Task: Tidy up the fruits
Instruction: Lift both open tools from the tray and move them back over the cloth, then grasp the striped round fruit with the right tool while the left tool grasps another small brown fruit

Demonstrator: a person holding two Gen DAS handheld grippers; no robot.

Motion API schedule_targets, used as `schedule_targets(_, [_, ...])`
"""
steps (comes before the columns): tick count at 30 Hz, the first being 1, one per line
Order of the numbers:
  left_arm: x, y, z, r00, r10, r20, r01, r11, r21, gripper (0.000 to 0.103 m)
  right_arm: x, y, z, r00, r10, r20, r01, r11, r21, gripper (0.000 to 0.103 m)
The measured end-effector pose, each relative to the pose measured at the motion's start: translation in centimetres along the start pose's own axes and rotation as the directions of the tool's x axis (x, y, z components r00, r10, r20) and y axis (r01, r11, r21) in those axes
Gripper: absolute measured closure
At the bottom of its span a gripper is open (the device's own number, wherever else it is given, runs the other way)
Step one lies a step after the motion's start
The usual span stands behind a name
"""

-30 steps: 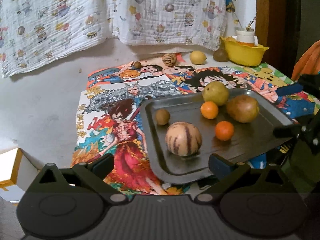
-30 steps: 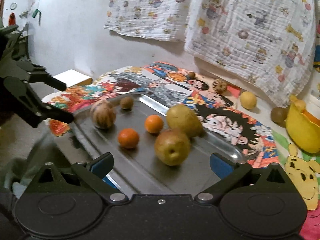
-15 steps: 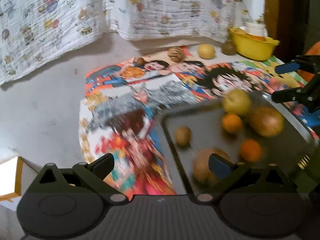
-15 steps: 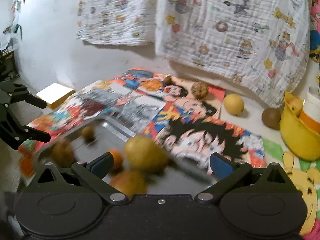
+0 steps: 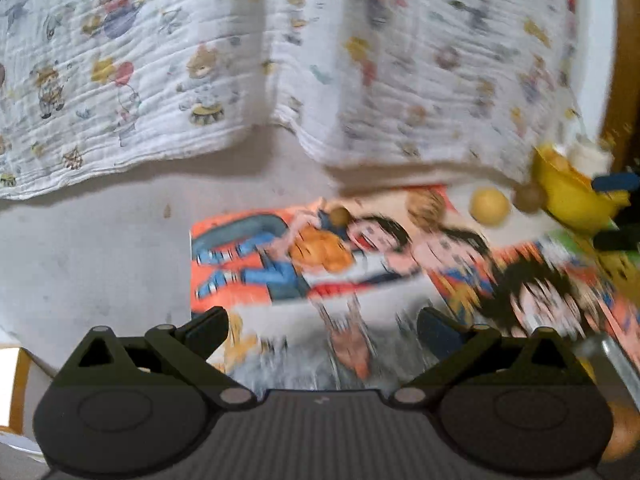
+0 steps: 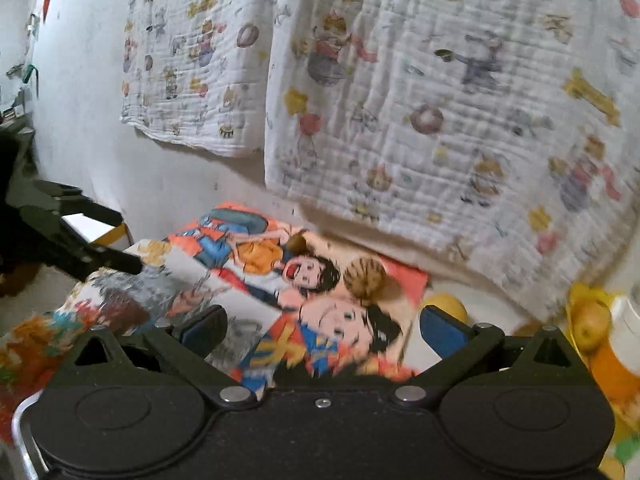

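Both views are motion-blurred. My left gripper [image 5: 322, 326] is open and empty above the cartoon mat [image 5: 248, 268]. My right gripper [image 6: 322, 328] is open and empty too. Loose fruits lie at the mat's far edge: a small brown fruit [image 5: 339, 214] [image 6: 297, 241], a striped tan fruit [image 5: 425, 204] [image 6: 365, 278], a yellow lemon-like fruit [image 5: 489, 206] [image 6: 444, 307] and a brown kiwi-like fruit [image 5: 529, 198]. The metal tray's rim [image 5: 618, 364] [image 6: 18, 420] shows only at the frame edges, with an orange fruit [image 5: 618, 434] at the lower right.
A yellow bowl [image 5: 568, 196] [image 6: 576, 300] holding fruit stands at the far right. A cartoon-print cloth [image 5: 320, 60] hangs on the wall behind. A white and yellow box [image 6: 96, 230] lies left of the mat. The other gripper appears at each view's edge.
Both grippers have swung up and forward away from the tray. The tray and its fruits have dropped almost out of view; the far-edge fruits are now closer.
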State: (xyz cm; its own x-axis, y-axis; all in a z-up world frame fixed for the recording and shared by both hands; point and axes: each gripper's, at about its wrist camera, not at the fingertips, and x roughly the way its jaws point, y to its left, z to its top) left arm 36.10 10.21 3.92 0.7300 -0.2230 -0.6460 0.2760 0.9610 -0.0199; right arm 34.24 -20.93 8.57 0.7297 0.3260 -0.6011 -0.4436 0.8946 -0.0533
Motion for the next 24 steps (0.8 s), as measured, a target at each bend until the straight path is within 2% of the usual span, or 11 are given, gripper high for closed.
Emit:
schedule_targets(3, [3.0,0.7,1.6,1.0,-0.004,0.007,0.004,1.0,-0.025,0.001,2.7,-0.2,0.8,1.0,0.004,0.006,-0.004,1.0,-0.019,0.001])
schedule_targets(7, [7.0,0.9,3.1,1.0,-0.011,0.009,0.011,1.0,-0.005,0.001,6.6,0.0,1.4,1.0,-0.008,-0.001,0.008,0.998,-0.06,0.001])
schedule_targets(9, [8.9,0.8,3.6,1.0,-0.016,0.008,0.015,1.0,0.011,0.001,8.7,0.1,1.1,1.0,-0.023,-0.001,0.023,0.995,-0.097,0.001])
schedule_targets(16, [15.1,0.9,5.2,1.0,-0.002,-0.017,0.002,0.999,0.032,0.001,14.9,-1.0,0.1,0.997,-0.061,-0.044,0.056,0.992,-0.116,0.001])
schedule_targets(20, [16.9,0.9,5.6,1.0,-0.027,-0.013,0.027,1.0,-0.001,0.001,17.1,-1.4,0.0,0.994,-0.099,-0.044,0.093,0.987,-0.132,0.007])
schedule_targets(24, [18.3,0.8,5.8,0.998,-0.055,-0.013,0.054,0.998,-0.018,0.008,19.1,-2.0,0.1,0.992,-0.111,-0.063,0.104,0.989,-0.105,0.015])
